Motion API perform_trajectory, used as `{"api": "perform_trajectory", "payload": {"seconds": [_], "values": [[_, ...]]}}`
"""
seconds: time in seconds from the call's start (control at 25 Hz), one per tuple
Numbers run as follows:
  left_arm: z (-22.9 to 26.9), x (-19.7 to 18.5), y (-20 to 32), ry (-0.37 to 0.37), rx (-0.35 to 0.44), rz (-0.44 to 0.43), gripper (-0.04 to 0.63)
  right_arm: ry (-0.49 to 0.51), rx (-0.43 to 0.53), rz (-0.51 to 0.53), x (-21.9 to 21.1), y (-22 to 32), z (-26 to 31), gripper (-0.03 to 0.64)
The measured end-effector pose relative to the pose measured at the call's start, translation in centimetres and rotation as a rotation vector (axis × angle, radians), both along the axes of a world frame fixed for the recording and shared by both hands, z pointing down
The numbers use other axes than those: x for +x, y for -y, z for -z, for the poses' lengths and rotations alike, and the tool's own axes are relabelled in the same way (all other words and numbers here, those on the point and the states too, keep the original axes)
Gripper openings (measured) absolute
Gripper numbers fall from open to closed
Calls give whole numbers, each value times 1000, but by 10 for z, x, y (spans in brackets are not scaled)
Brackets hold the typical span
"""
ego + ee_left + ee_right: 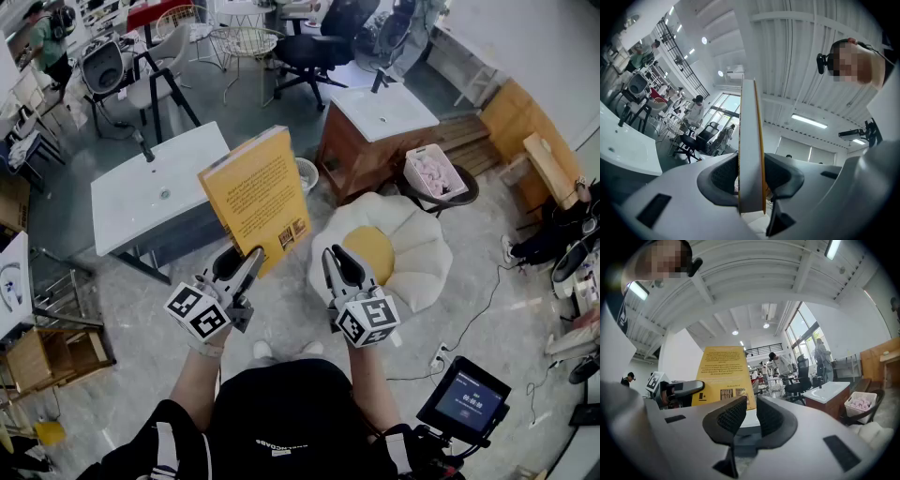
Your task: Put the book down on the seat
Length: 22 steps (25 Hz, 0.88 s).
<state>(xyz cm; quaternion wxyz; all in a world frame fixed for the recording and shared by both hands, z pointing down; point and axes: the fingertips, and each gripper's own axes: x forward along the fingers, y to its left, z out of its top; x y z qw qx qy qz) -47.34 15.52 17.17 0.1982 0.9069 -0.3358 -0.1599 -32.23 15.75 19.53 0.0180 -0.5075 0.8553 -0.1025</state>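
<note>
Book: yellow paperback (255, 192), held in the air, not on anything.
Book's place: above the floor, between the white counter (141, 202) and the seat (424, 246), nearer the counter; apart from both.
Seat: pale petal-shaped pouf with a yellow middle, bare on top, just ahead of the right tongs (342, 264) in the head view.
Left tongs: (246, 267) pinching the book at its lower edge, one pad on each cover; the left gripper view shows the page block (751, 150) clamped between the pads.
Right tongs: (747, 416) carry nothing, pads a narrow gap apart with only the background showing between them.
Done: the book is lifted and gripped firmly; I judge the carry to be under way.
Left to do: bring the book across to the seat, lower it, lay it down and let go; none of this shows yet.
Facing: the printed cover (723, 373) faces the right tongs, and the white page edge faces back along the left tongs.
Long axis: stands nearly upright from the grip, top leaning slightly; it would need tipping flat to lie on the cushion.
</note>
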Motion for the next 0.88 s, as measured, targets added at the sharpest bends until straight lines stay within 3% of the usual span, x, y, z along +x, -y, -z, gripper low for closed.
{"api": "perform_trajectory", "payload": {"seconds": [0.4,0.64,0.88], "values": [[-4,43,17,2,21,-45,156,5,-2,-23,35,16,-11,84],[-13,80,29,20,3,-54,156,37,-2,-47,77,26,-15,84],[-14,139,49,29,-25,-54,156,55,-13,-53,135,40,-14,84]]}}
